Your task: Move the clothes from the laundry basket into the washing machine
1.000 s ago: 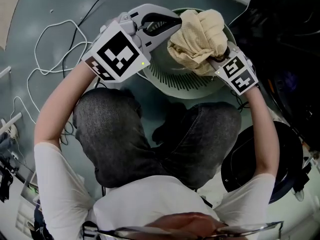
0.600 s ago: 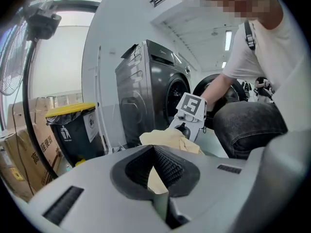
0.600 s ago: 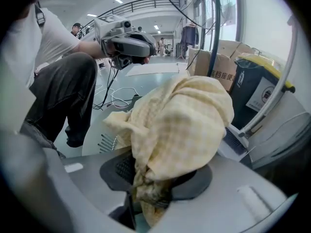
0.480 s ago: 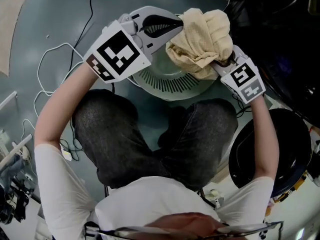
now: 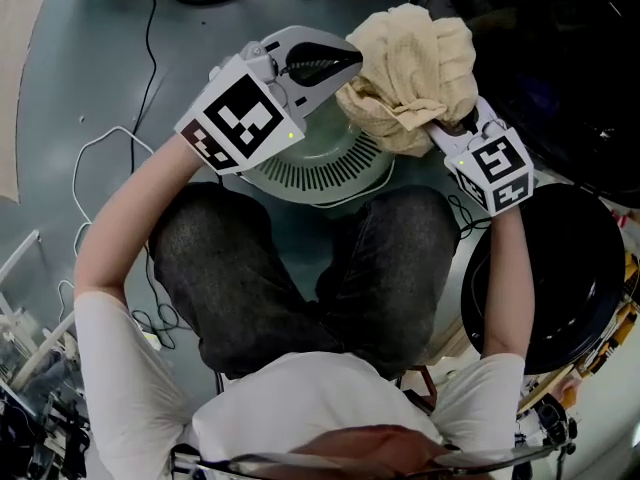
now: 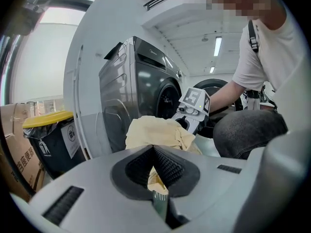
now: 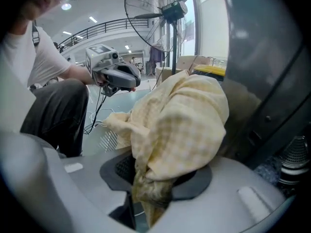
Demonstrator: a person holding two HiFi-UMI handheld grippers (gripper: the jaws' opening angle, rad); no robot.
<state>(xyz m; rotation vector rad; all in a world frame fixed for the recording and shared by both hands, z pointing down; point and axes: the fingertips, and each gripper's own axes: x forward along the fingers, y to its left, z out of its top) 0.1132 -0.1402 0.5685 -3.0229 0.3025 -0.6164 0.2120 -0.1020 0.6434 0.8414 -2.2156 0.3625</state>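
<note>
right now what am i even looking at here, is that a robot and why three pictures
No robot: a person holds a gripper in each hand. The top-down picture comes from a camera on their head; the other two cameras ride on the grippers, looking along the jaws. The left gripper and the right gripper both have their jaws shut on one yellow checked cloth, held up clear of the pale laundry basket on the floor. The grey washing machine stands nearby.

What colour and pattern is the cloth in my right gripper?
The cloth is pale yellow with a faint check pattern, clearest in the right gripper view.
</note>
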